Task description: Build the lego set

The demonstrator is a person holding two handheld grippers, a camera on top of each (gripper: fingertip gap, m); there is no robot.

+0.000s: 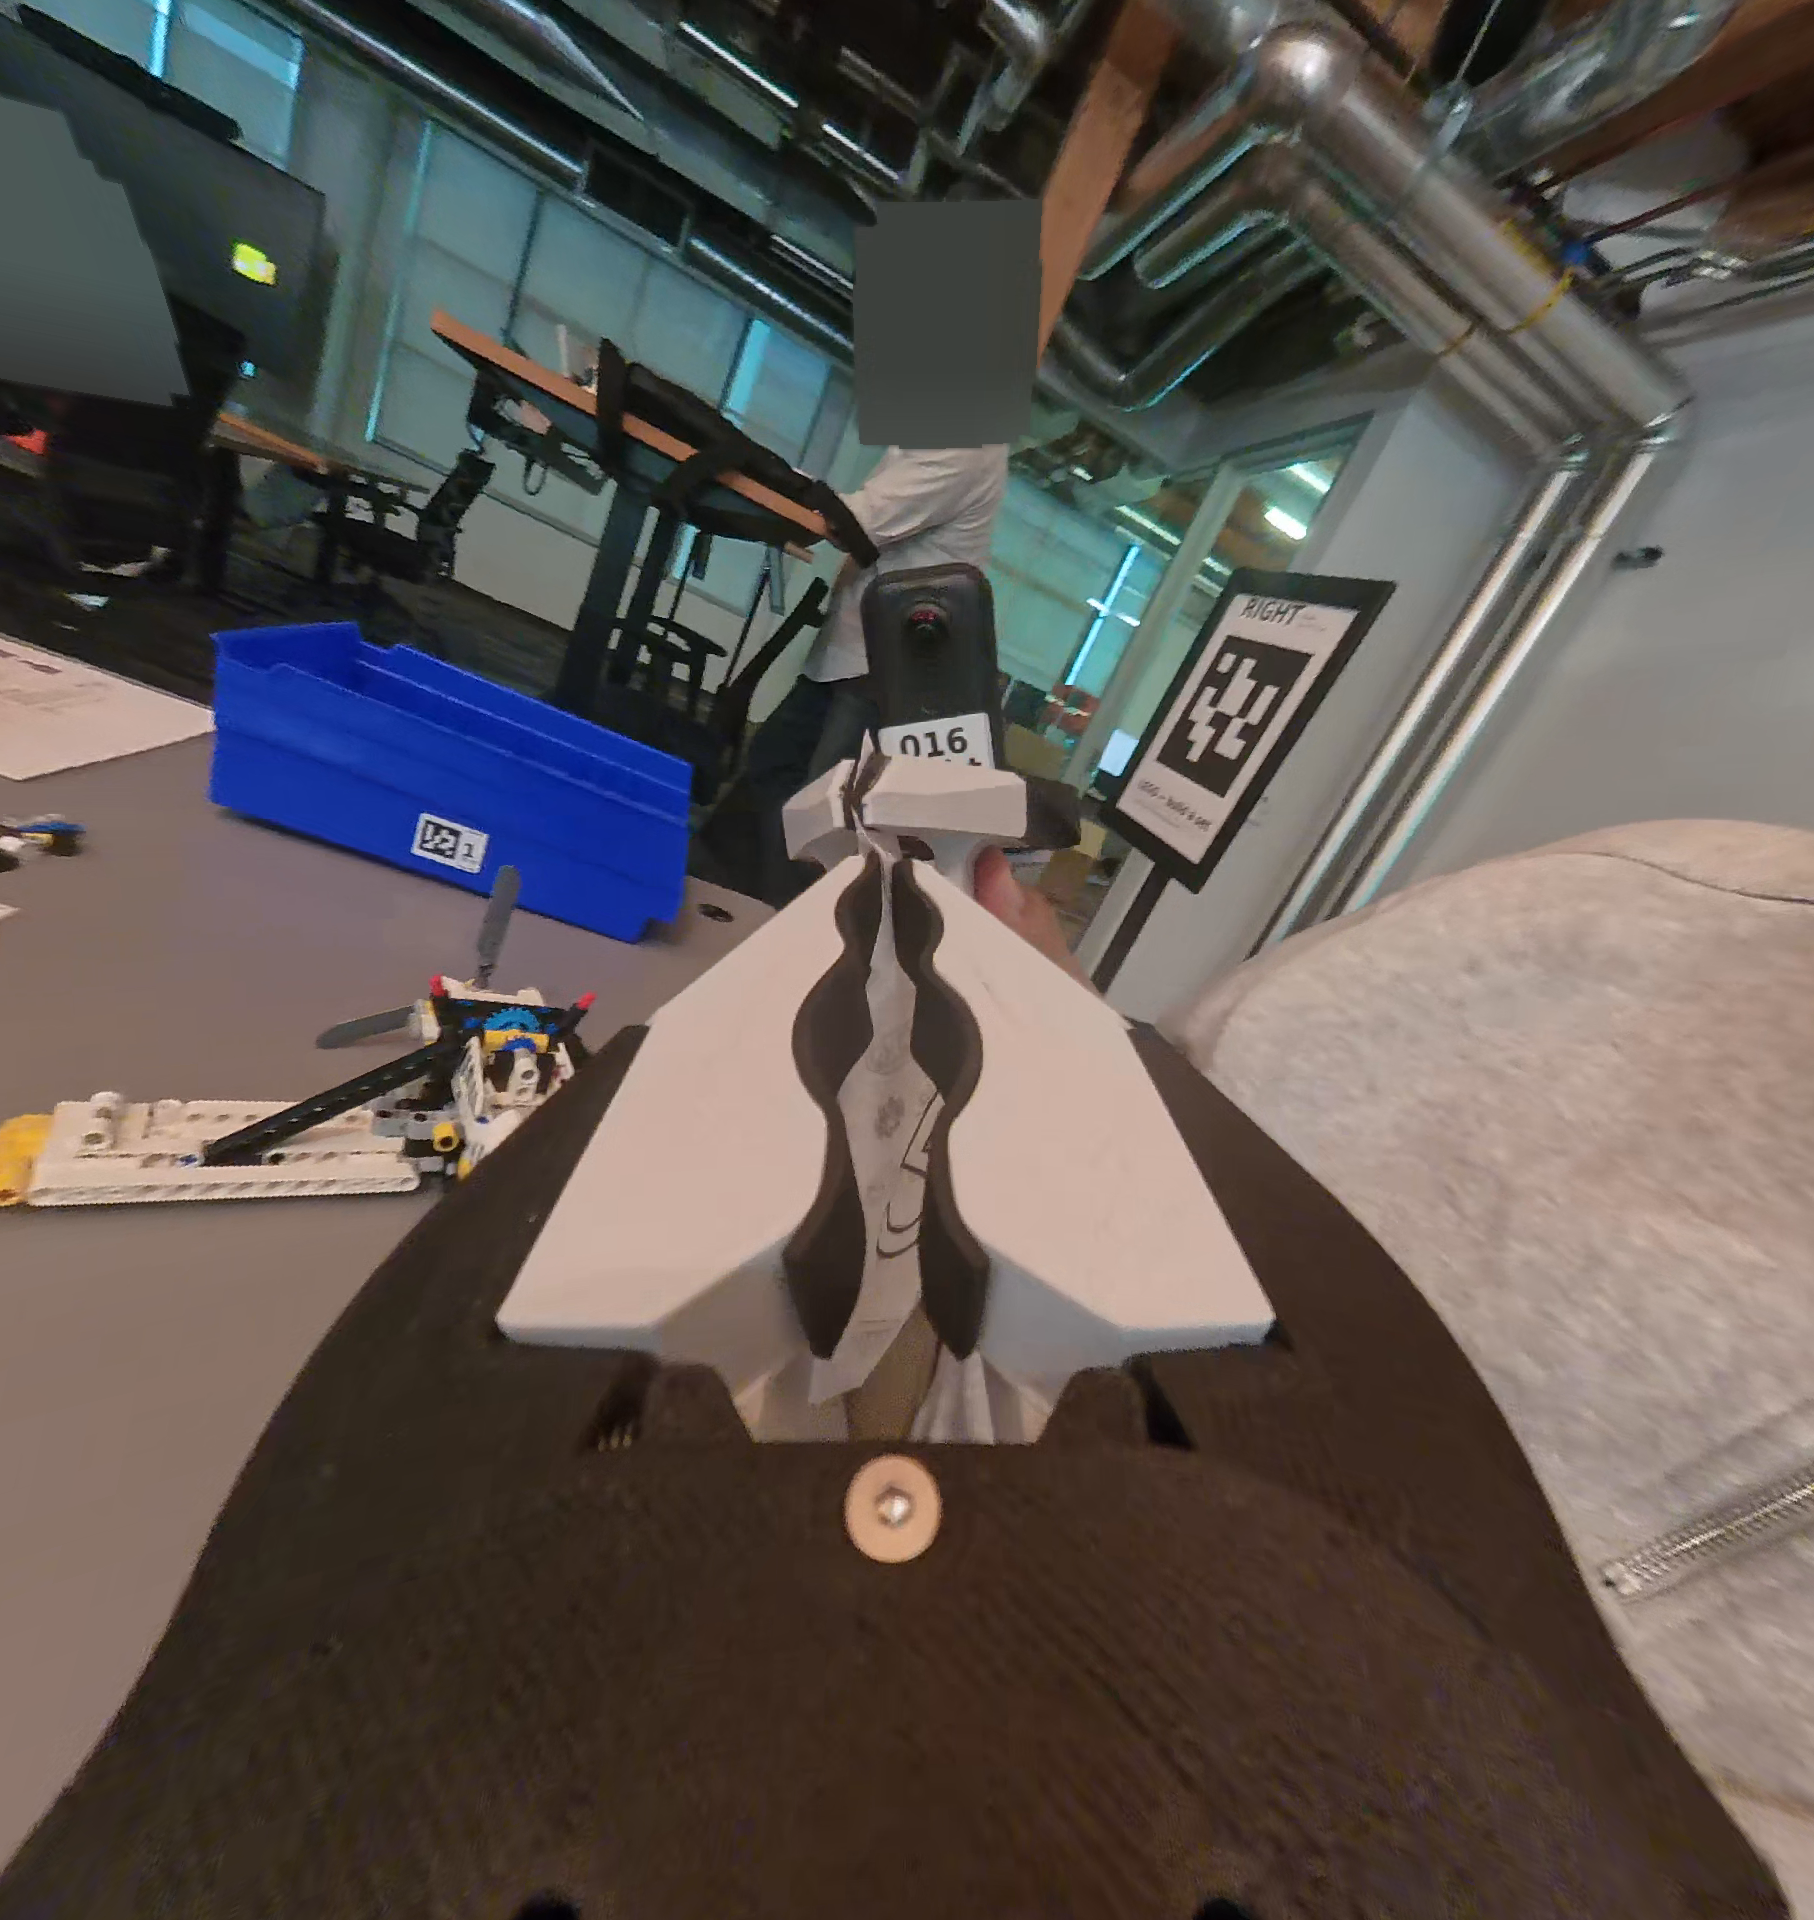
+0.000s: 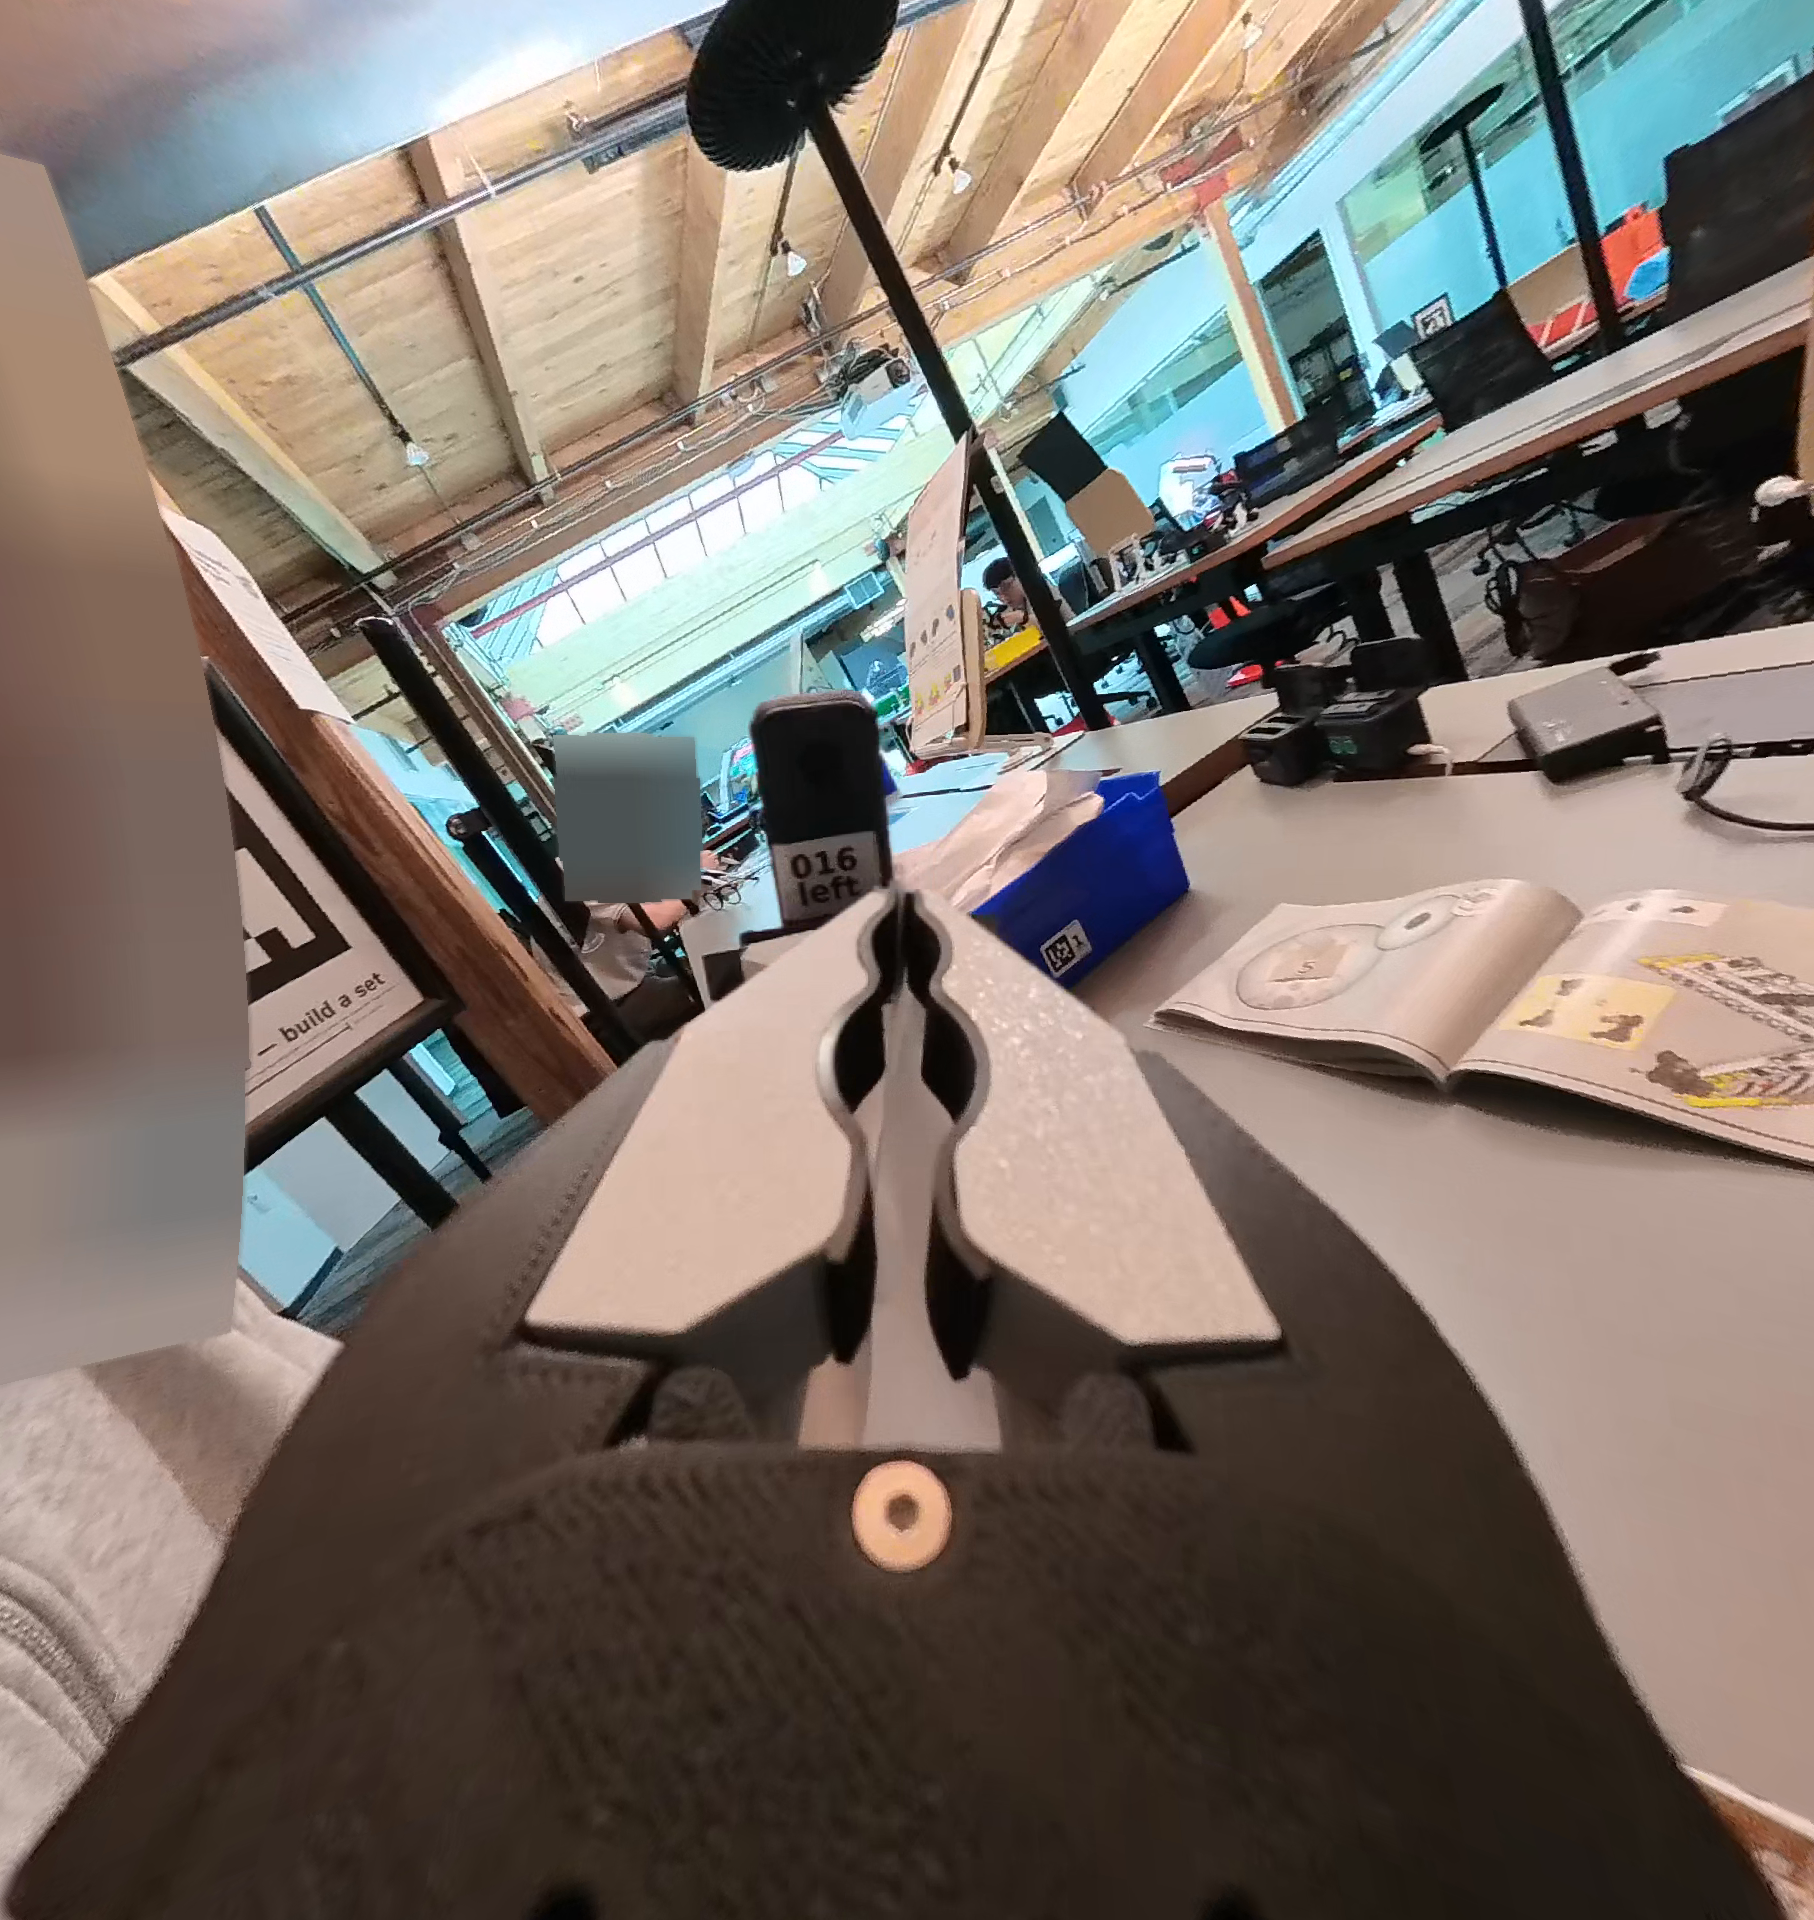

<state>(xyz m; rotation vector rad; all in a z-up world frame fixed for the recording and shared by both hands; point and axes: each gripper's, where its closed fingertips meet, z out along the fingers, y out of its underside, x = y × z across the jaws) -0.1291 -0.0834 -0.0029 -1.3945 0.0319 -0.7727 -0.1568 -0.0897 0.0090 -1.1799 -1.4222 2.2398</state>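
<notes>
My left gripper [image 1: 877, 862] is shut on a white paper bag [image 1: 887, 1143] with printed drawings, which runs the length of its jaws. My right gripper [image 2: 901, 909] is shut on the same white bag [image 2: 908, 1195]. The two grippers face each other tip to tip above the table's near edge; the right gripper also shows in the left wrist view [image 1: 882, 805]. The part-built lego model [image 1: 259, 1122], white with a yellow end, a black beam and grey blades, lies on the grey table [image 1: 207, 1351] to the left of my left gripper.
A blue bin [image 1: 446, 769] stands behind the model; it holds crumpled white bags in the right wrist view [image 2: 1090, 883]. An open instruction booklet [image 2: 1505, 997] lies to the right. Small loose pieces [image 1: 9, 842] lie far left. A grey sleeve [image 1: 1505, 1143] is close by. My two grippers' fingertips are within a few centimetres of each other.
</notes>
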